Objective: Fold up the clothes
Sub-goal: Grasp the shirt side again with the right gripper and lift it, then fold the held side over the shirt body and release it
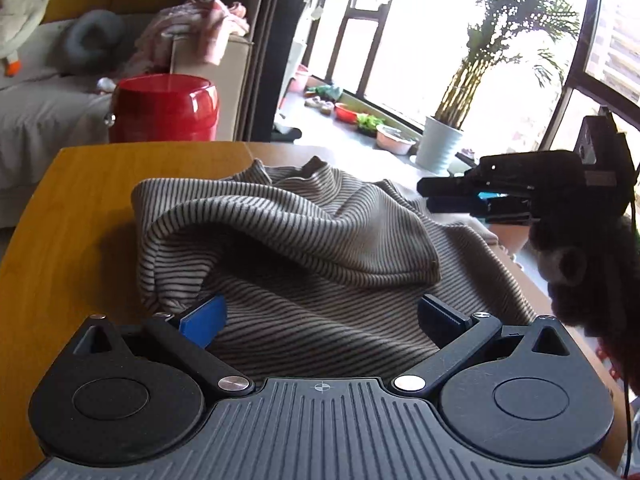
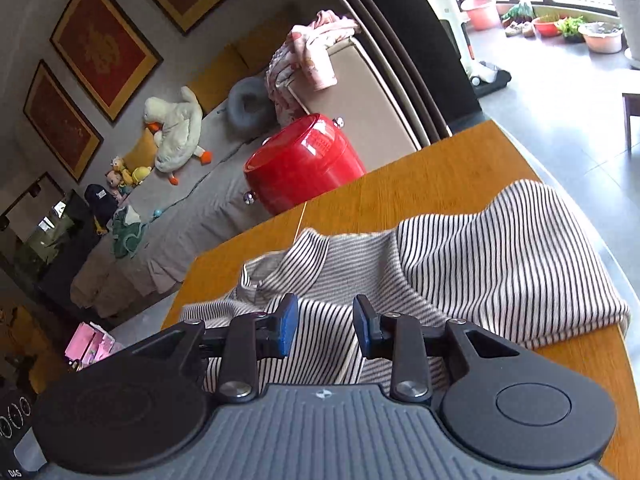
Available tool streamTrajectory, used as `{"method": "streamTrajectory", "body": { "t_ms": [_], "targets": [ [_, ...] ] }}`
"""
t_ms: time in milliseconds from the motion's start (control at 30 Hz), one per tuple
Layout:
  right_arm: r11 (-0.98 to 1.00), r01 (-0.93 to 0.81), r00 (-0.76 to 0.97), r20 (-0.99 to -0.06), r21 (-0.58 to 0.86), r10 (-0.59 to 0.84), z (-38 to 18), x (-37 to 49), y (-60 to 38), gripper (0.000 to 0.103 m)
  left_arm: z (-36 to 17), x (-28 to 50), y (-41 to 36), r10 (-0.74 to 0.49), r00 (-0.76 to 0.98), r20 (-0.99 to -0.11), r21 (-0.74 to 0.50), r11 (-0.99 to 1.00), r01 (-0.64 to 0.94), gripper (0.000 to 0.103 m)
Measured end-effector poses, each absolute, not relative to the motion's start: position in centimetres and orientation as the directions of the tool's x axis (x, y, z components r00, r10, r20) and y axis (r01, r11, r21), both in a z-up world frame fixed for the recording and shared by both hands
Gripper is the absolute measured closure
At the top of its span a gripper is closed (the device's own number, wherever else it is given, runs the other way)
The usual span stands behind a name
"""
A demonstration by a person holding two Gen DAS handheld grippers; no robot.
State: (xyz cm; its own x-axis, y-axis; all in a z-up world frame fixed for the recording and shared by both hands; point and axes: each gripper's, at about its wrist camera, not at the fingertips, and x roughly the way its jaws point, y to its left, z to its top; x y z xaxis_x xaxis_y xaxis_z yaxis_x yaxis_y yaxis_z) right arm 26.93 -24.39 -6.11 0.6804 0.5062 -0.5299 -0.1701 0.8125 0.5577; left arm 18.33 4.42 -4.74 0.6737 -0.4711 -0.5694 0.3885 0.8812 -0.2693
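Note:
A beige top with thin dark stripes (image 1: pixel 304 232) lies crumpled on the wooden table (image 1: pixel 76 208), one fold humped up across its middle. My left gripper (image 1: pixel 322 320) is low over the near part of the cloth. Its blue pads (image 1: pixel 204 318) are spread wide and grip nothing. In the left wrist view my right gripper (image 1: pixel 430 196) hovers above the garment's right side and points left. In the right wrist view the right gripper (image 2: pixel 326 328) has a narrow gap between its blue pads (image 2: pixel 288 326). The striped top (image 2: pixel 500 264) shows through that gap from below, and no cloth is pinched.
A shiny red tub (image 1: pixel 164 108) stands past the table's far edge, beside a sofa (image 1: pixel 40 120) with cushions and clothes. A potted palm (image 1: pixel 440 144) and bowls stand on the floor by the windows. A dark fuzzy sleeve (image 1: pixel 580 272) is at the right.

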Motion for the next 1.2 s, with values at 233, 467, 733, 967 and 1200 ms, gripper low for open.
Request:
{"method": "streamTrajectory", "body": {
  "t_ms": [233, 467, 733, 967, 1200],
  "targets": [
    [0.785, -0.291, 0.667, -0.472, 0.547, 0.576, -3.8, 26.9, -20.5, 0.102, -4.7, 18.7, 2.4, -0.518, 0.652, -0.554, -0.274, 0.853, 0.444, 0.000],
    [0.775, -0.466, 0.768, -0.240, 0.428, 0.594, 8.0, 25.5, -21.0, 0.102, -5.5, 20.7, 2.0, -0.511, 0.651, -0.561, -0.298, 0.858, 0.418, 0.000],
    [0.844, -0.201, 0.671, -0.557, 0.497, 0.489, -3.2, 26.8, -23.3, 0.077, -5.0, 18.8, 2.9, -0.544, 0.642, -0.540, -0.281, 0.836, 0.472, 0.000],
    [0.829, -0.243, 0.665, -0.536, 0.503, 0.520, -5.6, 28.2, -20.8, 0.093, -3.5, 18.5, 4.3, -0.540, 0.666, -0.514, -0.269, 0.839, 0.472, 0.000],
    [0.814, -0.477, 0.794, -0.236, 0.330, 0.561, 7.7, 26.8, -18.5, 0.096, -4.7, 20.7, 3.1, -0.577, 0.626, -0.525, -0.344, 0.816, 0.465, 0.000]
  ]
}}
